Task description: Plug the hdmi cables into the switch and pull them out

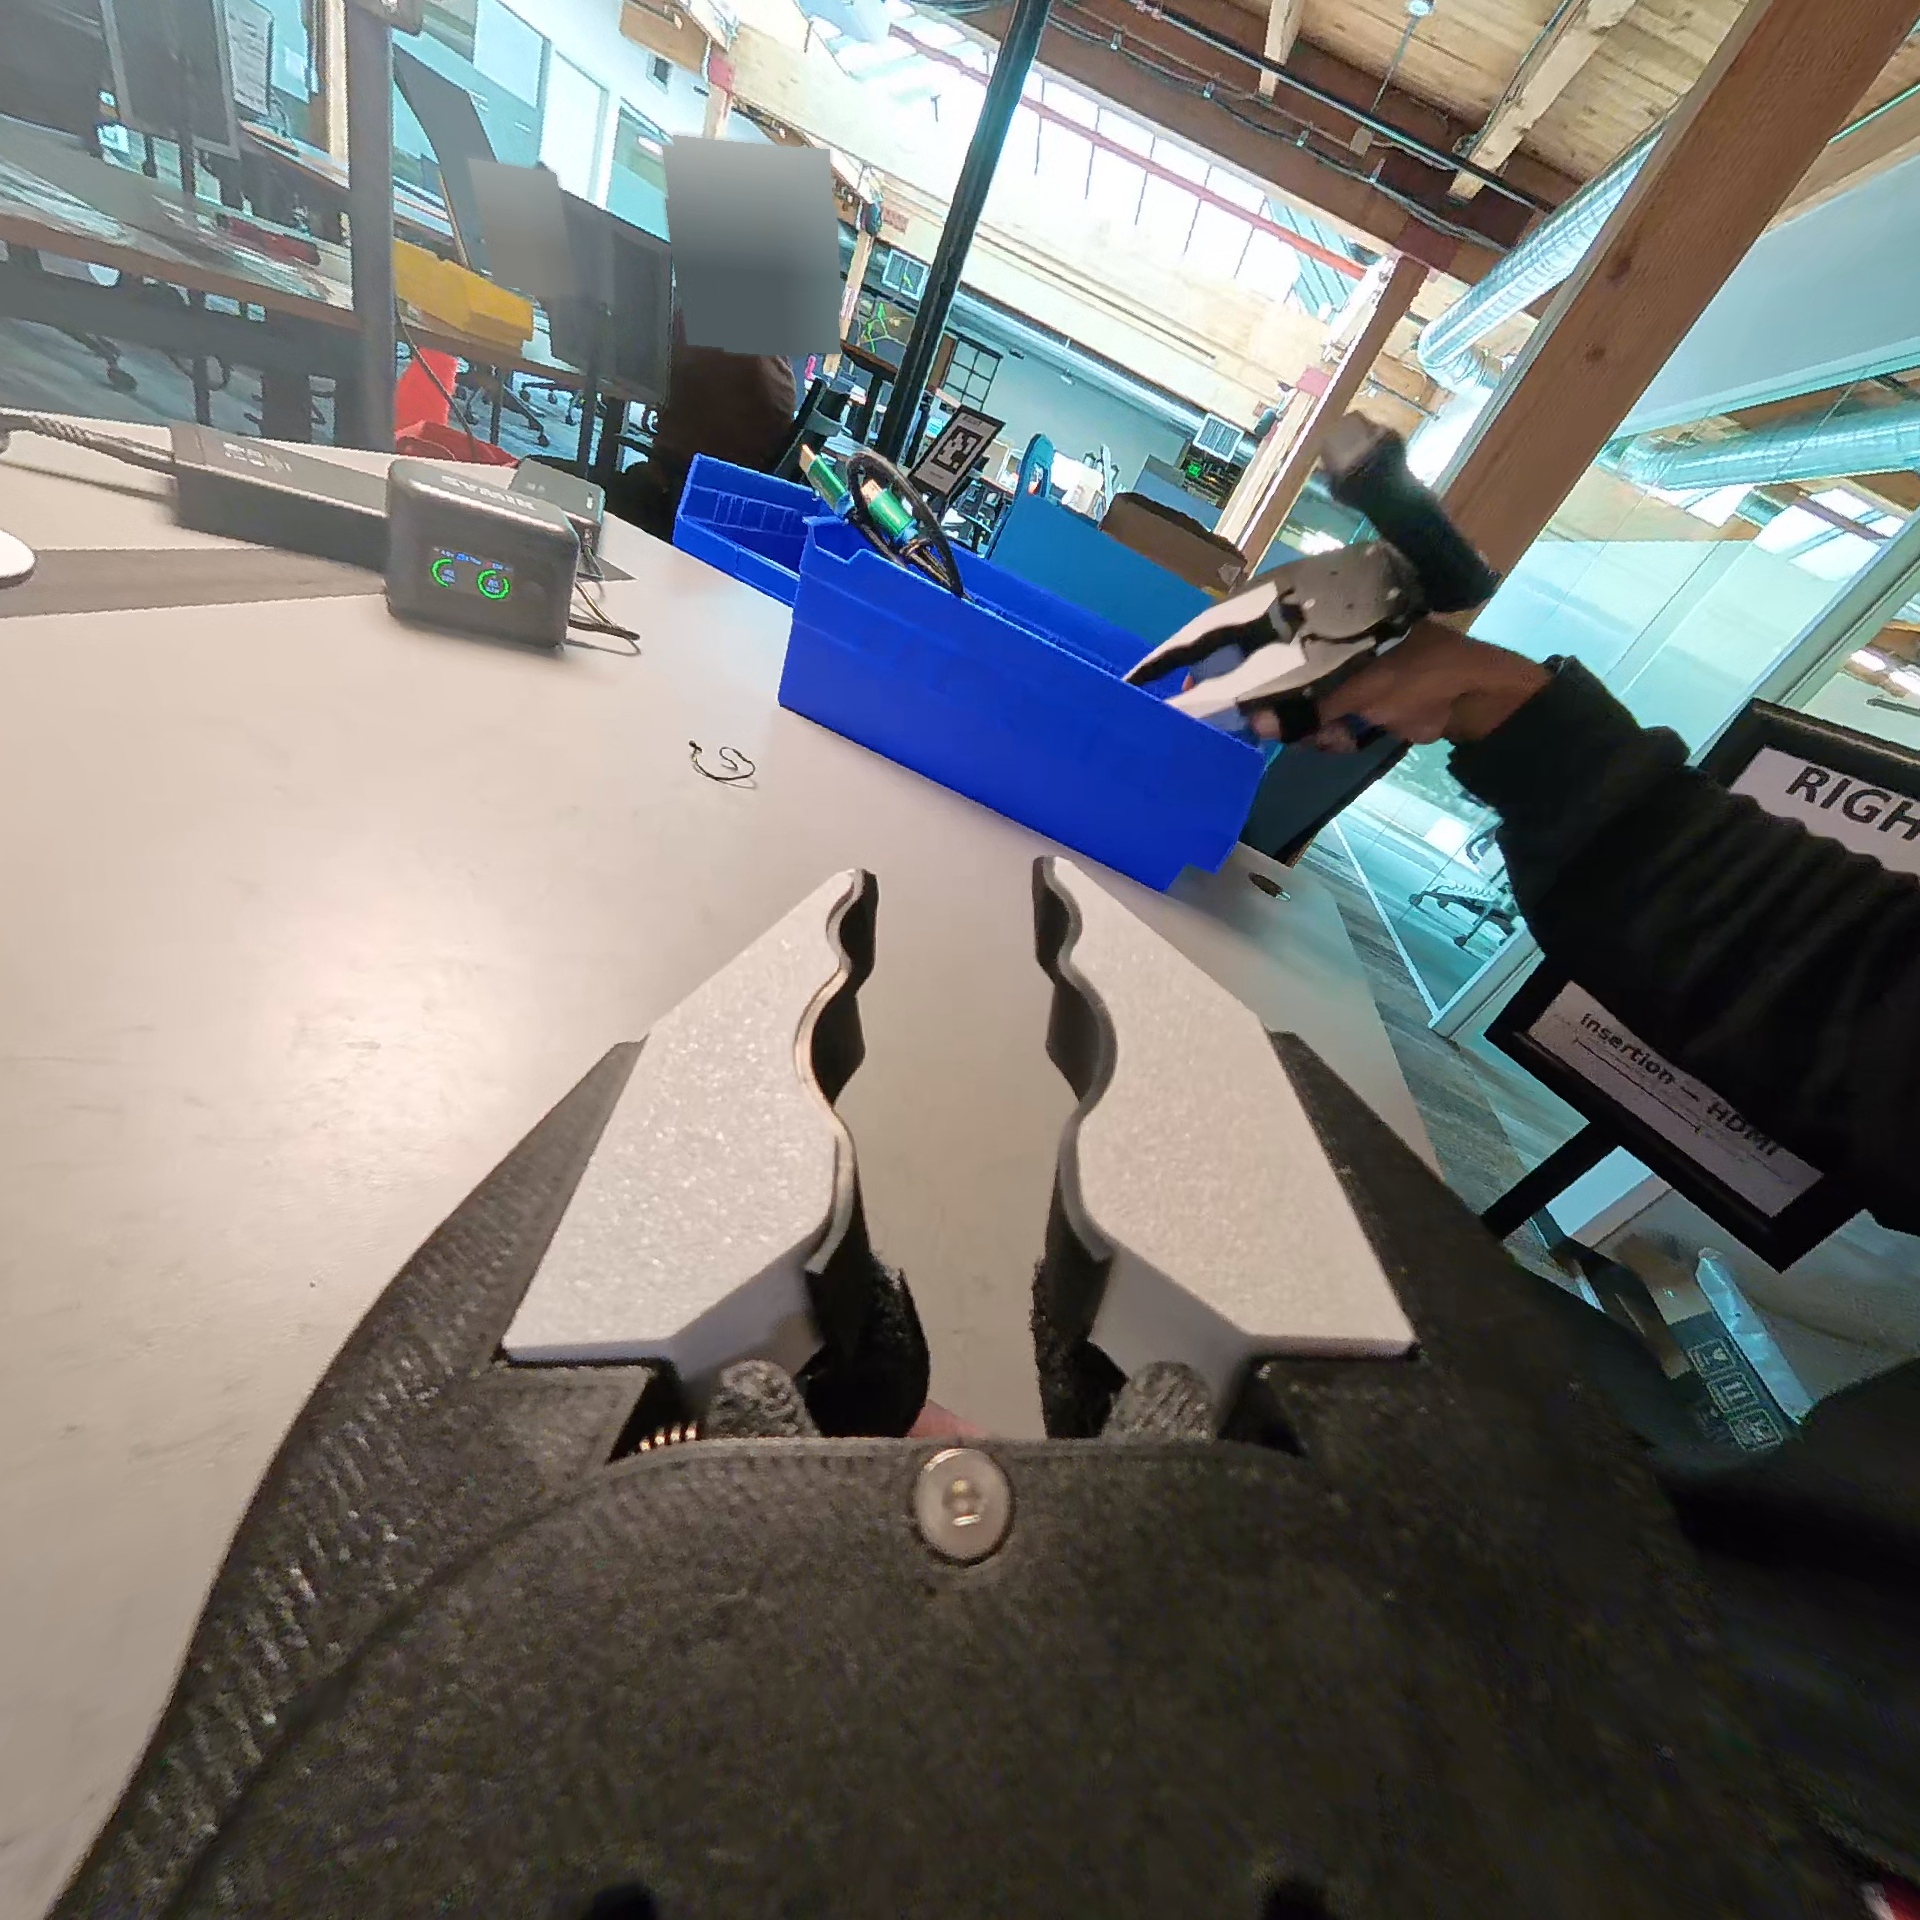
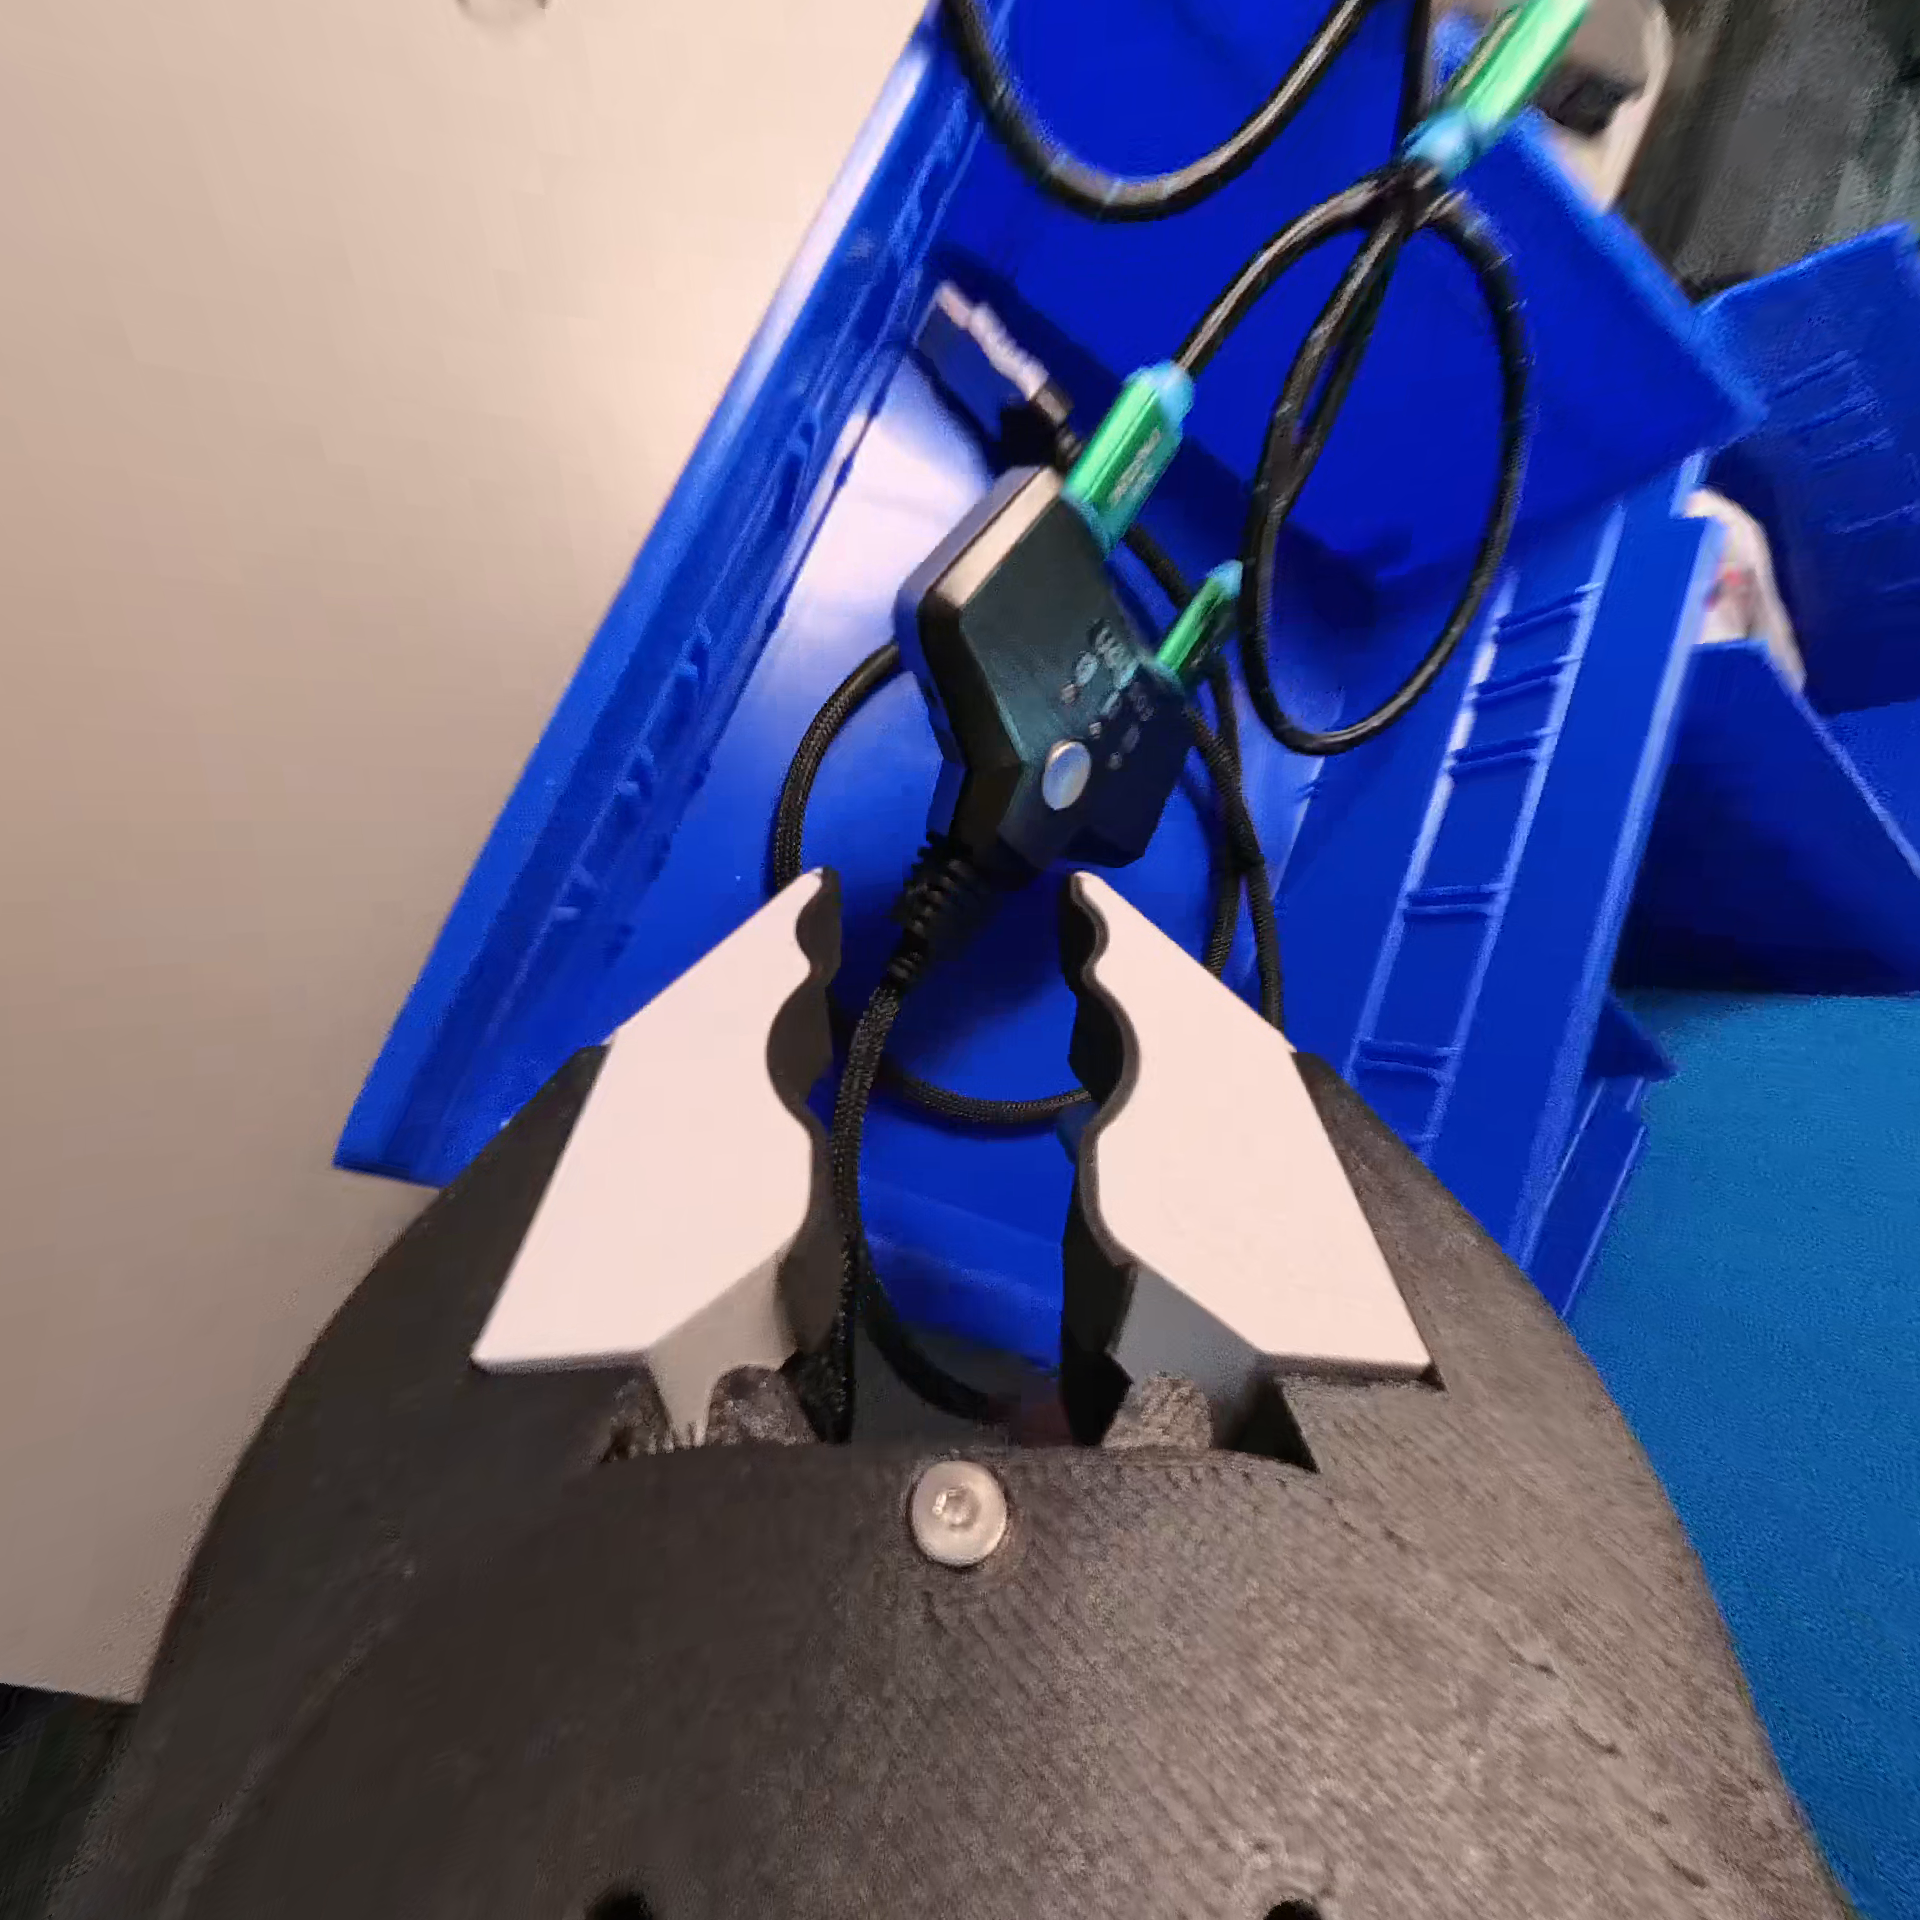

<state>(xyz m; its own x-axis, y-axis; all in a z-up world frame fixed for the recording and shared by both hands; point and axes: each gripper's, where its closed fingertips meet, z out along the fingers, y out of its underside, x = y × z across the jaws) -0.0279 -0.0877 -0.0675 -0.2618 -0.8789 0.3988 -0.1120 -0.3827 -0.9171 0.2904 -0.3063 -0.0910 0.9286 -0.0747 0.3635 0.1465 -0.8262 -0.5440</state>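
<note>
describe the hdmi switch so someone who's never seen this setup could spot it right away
Find the blue bin on the pale table, nearest the right gripper. Inside it, just past the open fingertips, lies the switch. It is the only flat black box there, with a round silver button, a braided black lead and green-ended plugs at its far edge.

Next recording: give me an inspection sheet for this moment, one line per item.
Surface: grey table, mostly bare.
Job's things: black switch inside the blue bin, two green-ended HDMI cables at its edge.
Clutter: power bank with lit display, small wire scrap.
Grippers: left gripper open above the table; right gripper open, reaching into the bin, the switch's braided lead between its fingers.
Cables: black loops in the bin.
Surroundings: open workshop, wooden posts, second blue bin behind.
</note>
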